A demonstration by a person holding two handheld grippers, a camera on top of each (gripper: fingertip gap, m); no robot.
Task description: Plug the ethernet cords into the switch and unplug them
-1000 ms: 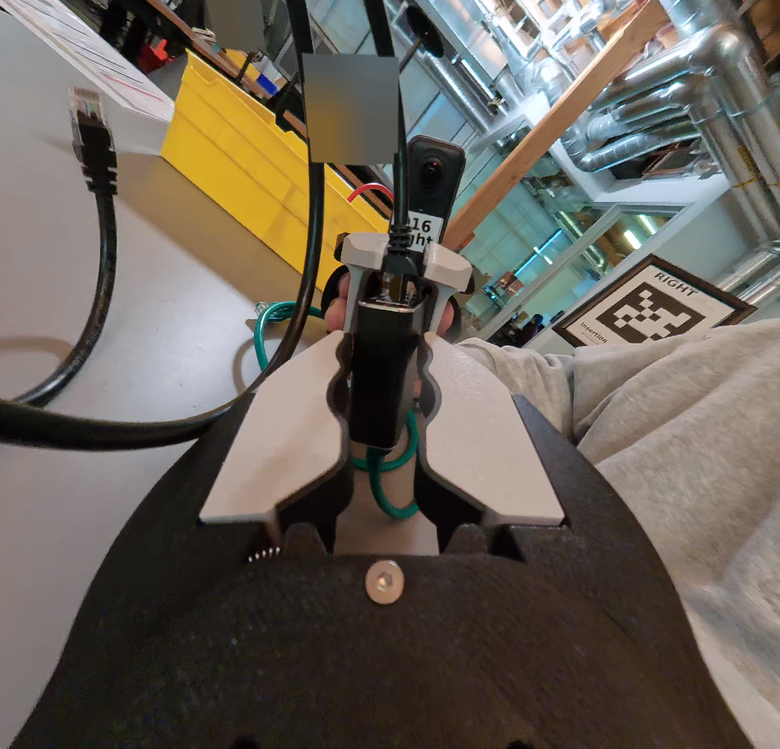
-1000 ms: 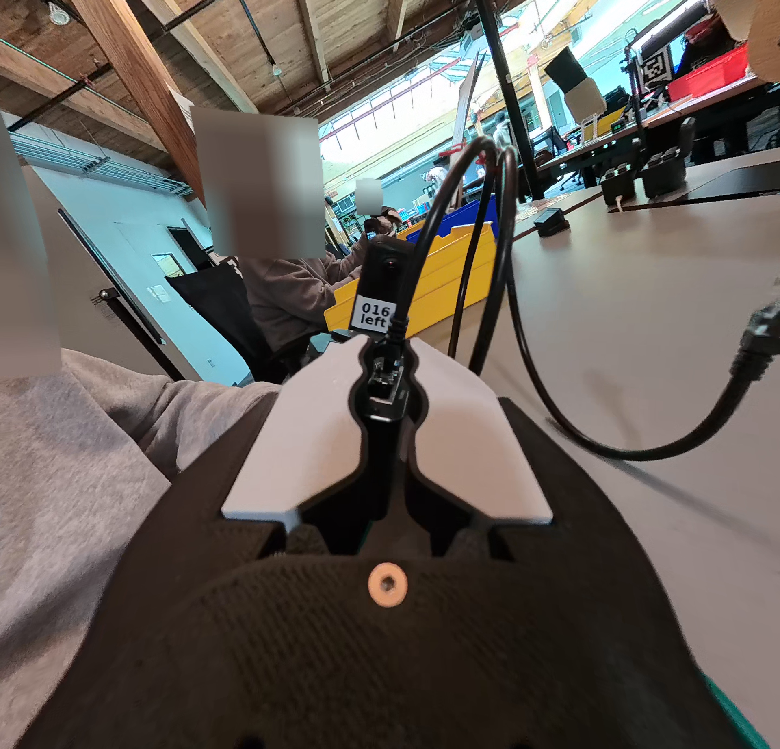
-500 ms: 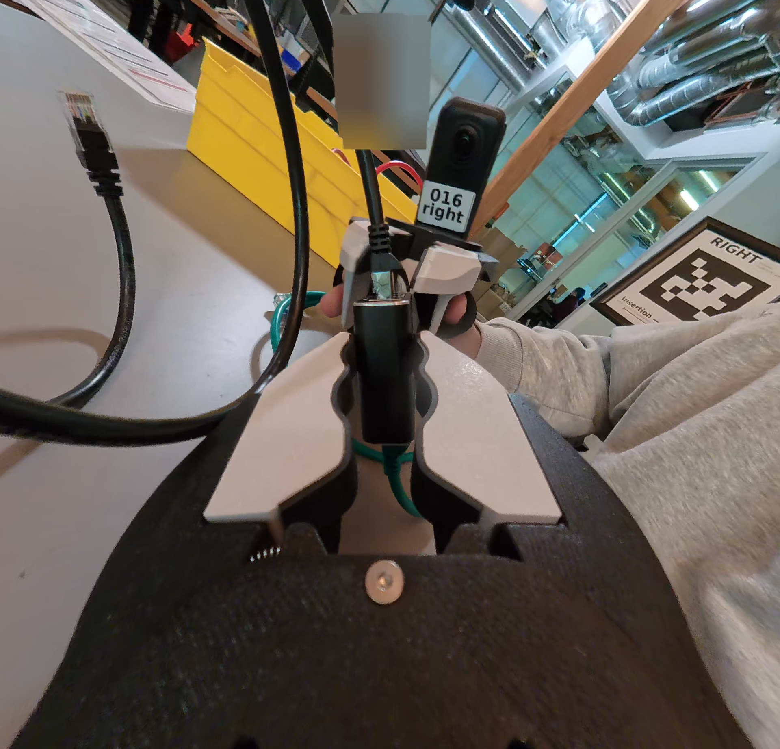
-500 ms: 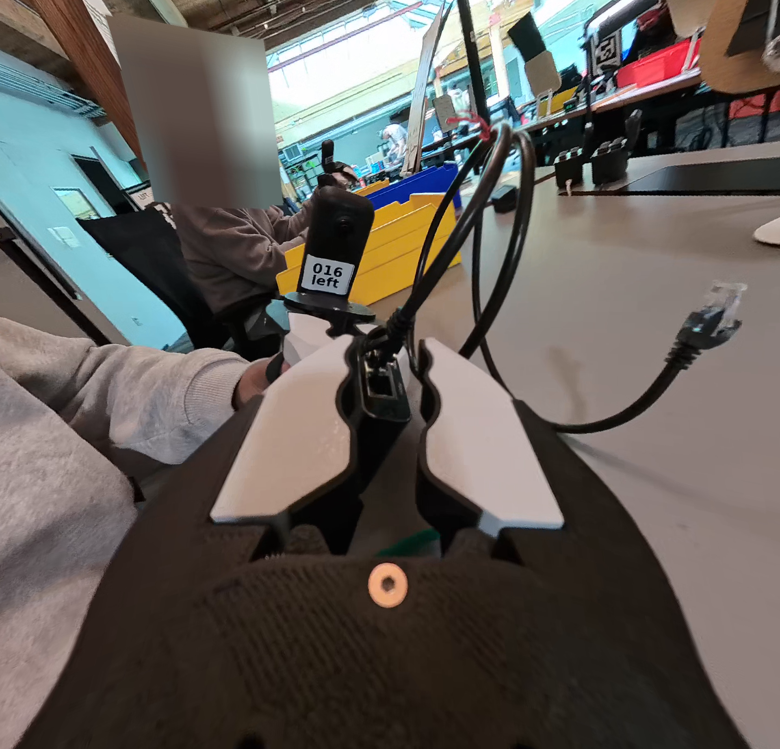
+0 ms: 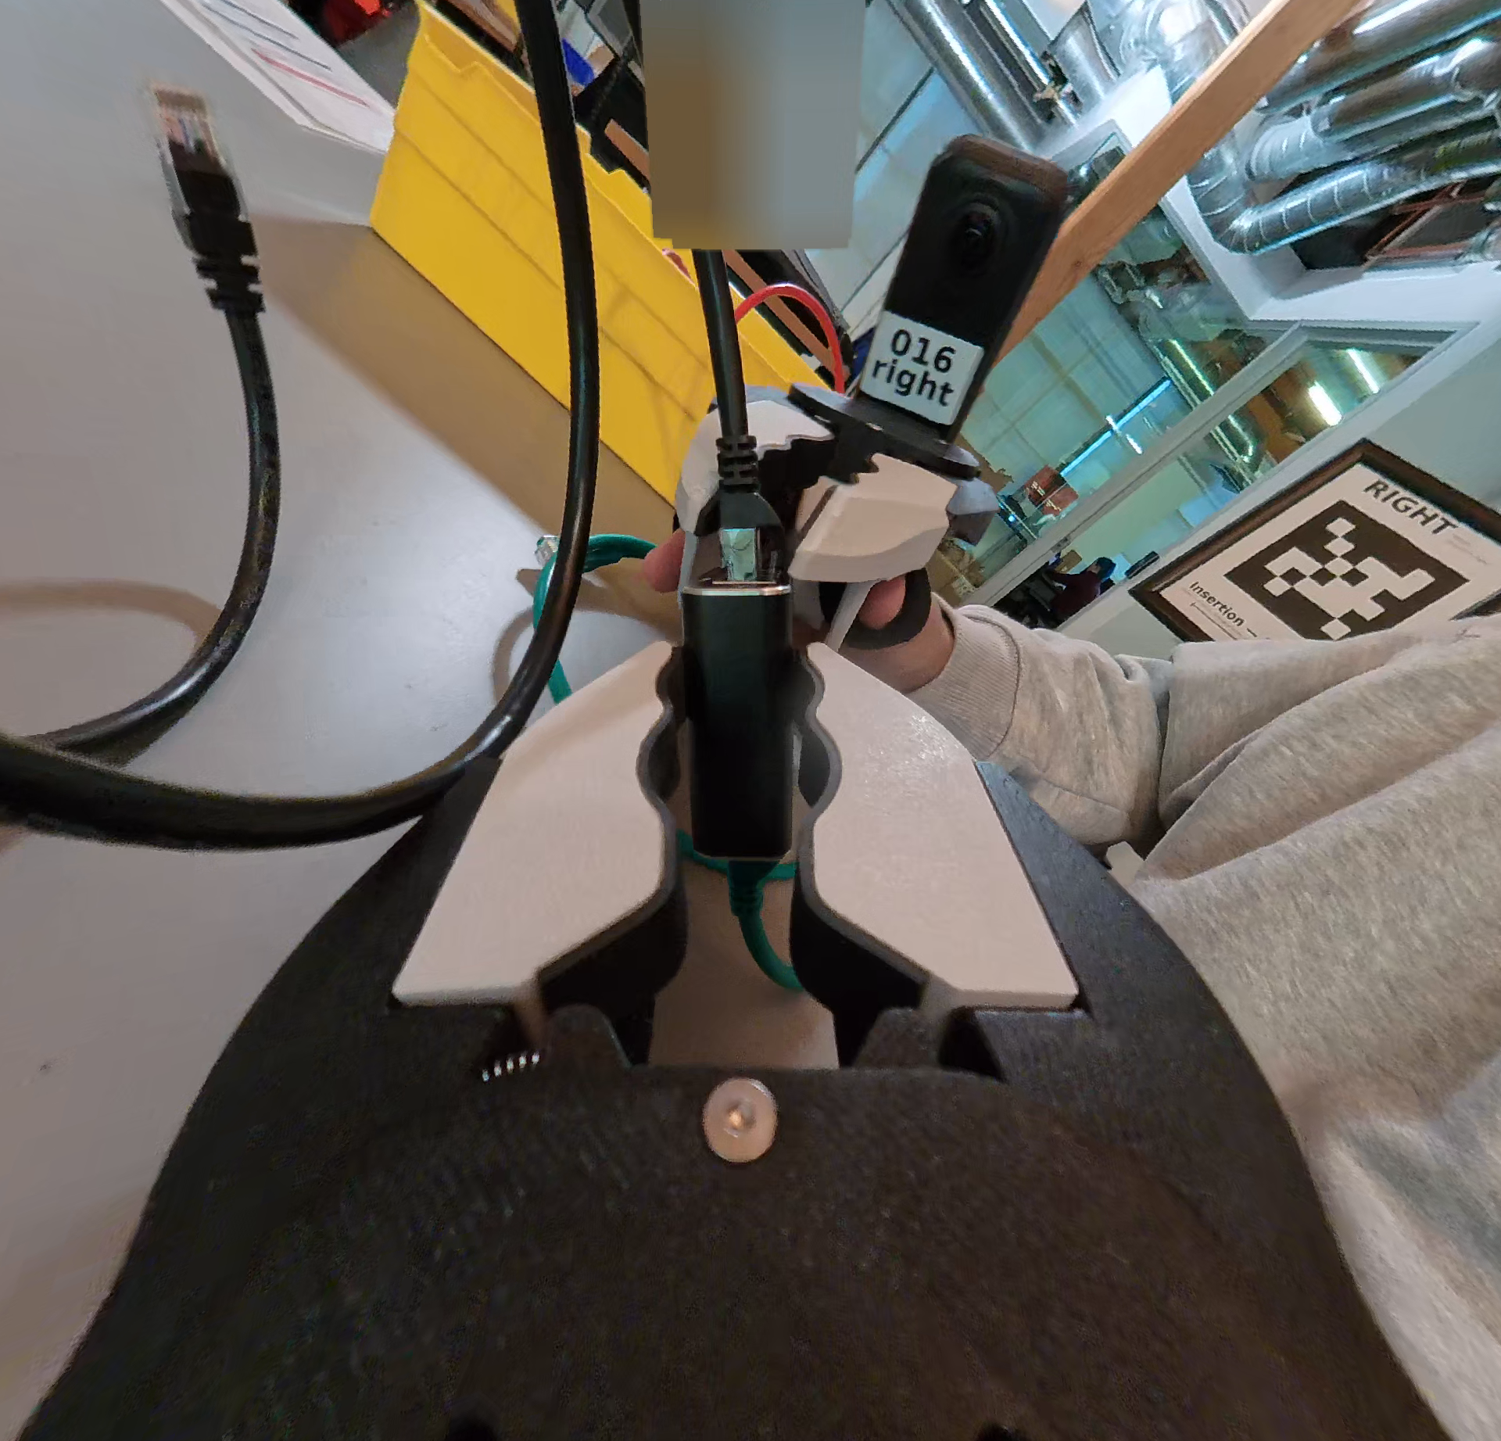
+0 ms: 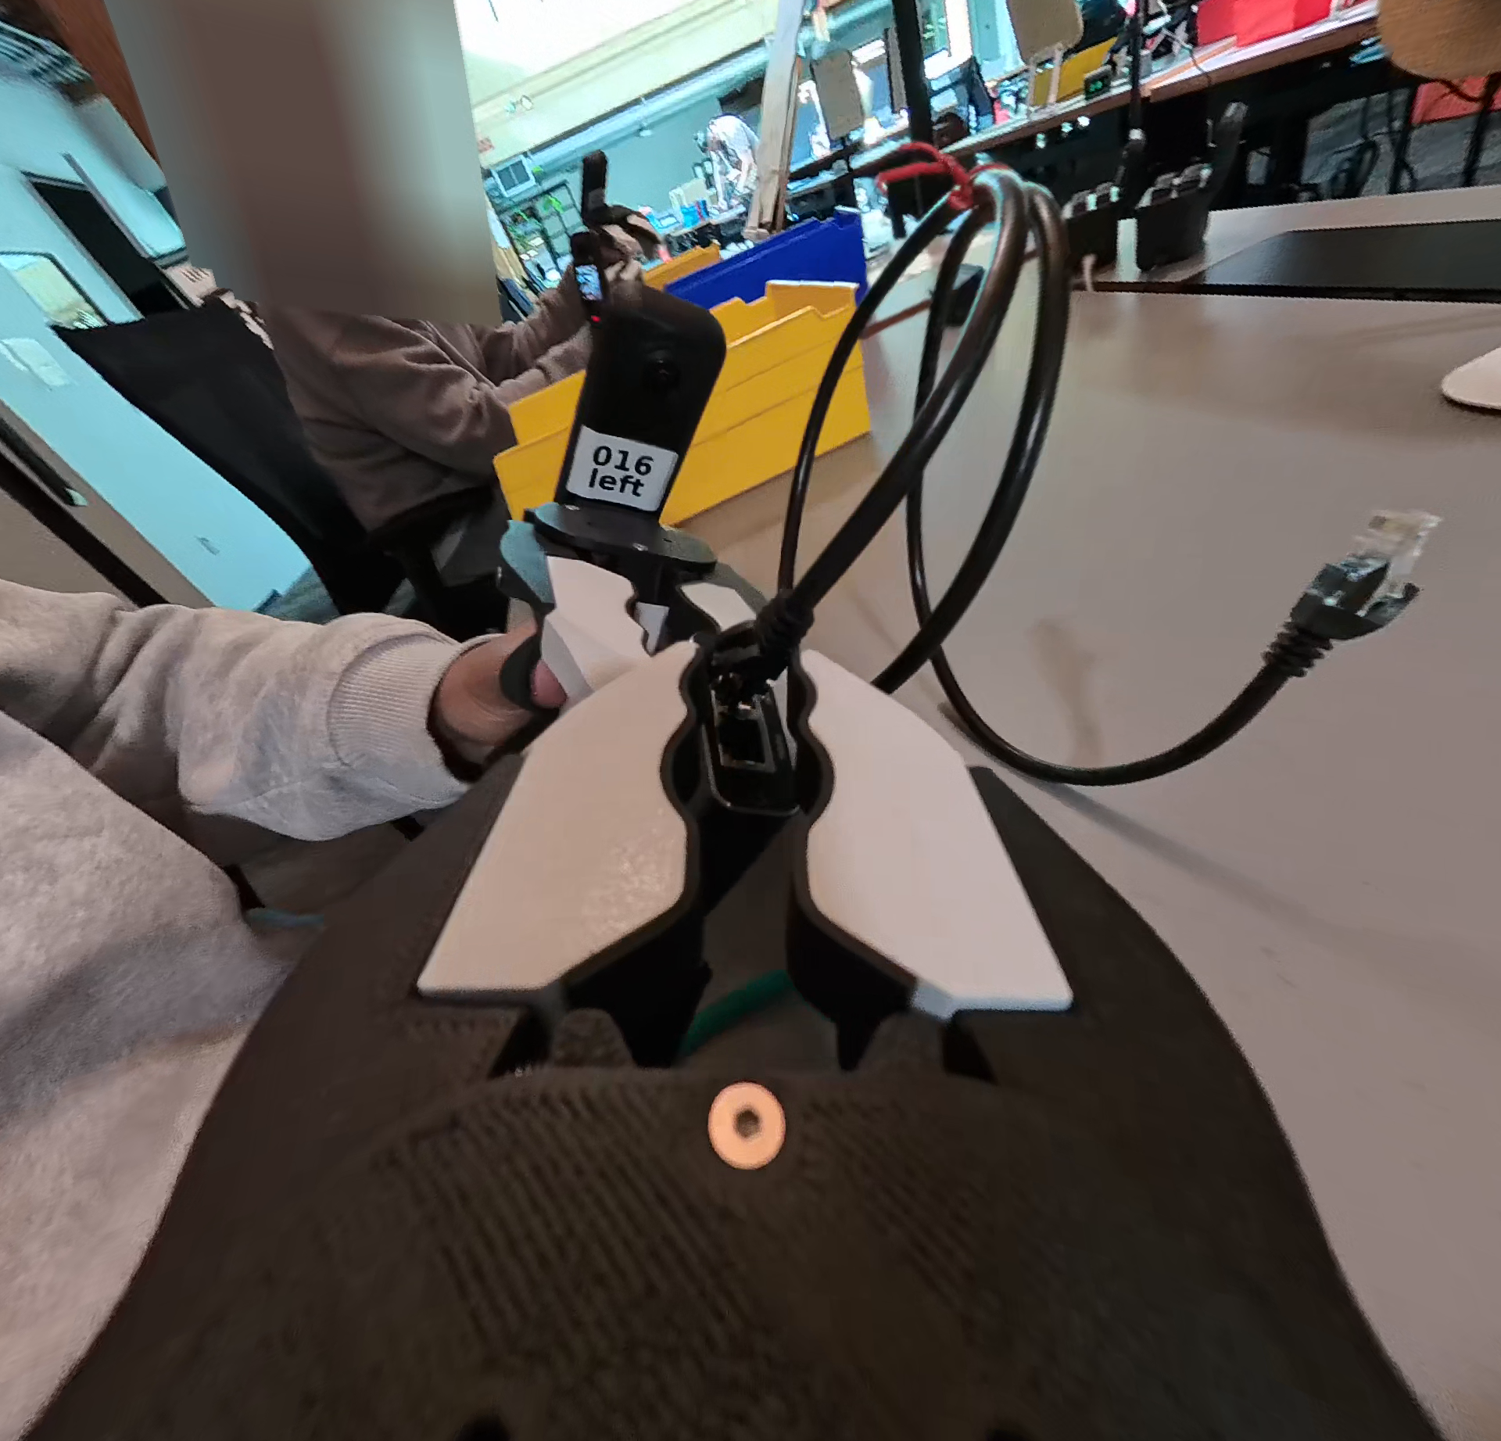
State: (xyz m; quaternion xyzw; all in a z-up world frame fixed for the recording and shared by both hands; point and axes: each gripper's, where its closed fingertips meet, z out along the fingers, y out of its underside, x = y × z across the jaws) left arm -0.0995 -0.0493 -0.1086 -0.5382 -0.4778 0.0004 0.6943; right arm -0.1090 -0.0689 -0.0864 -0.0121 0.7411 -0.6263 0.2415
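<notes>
1. Switch point(image 5: 737, 724): glossy black body, silver rim at the port end.
2. Plugged cord point(image 5: 568, 362): black jacket and boot; its free plug point(image 5: 188, 135) is clear plastic on a black ribbed boot.
3. Second cord point(image 5: 759, 927): green.
4. Left hand-held gripper point(image 5: 737, 744): pale grey finger plates, black textured body, one silver screw.
5. Right hand-held gripper point(image 6: 743, 760): the same grey and black.
6. Bench point(image 5: 390, 508): plain light grey.
7. Bins point(image 5: 520, 248): bright yellow; one blue bin point(image 6: 772, 261) behind.
8. Tie point(image 6: 934, 175) on the cord coil: red.
9. Sleeve point(image 5: 1218, 752): heather grey.
10. Framed marker point(image 5: 1340, 573): black-and-white squares, dark frame.
</notes>
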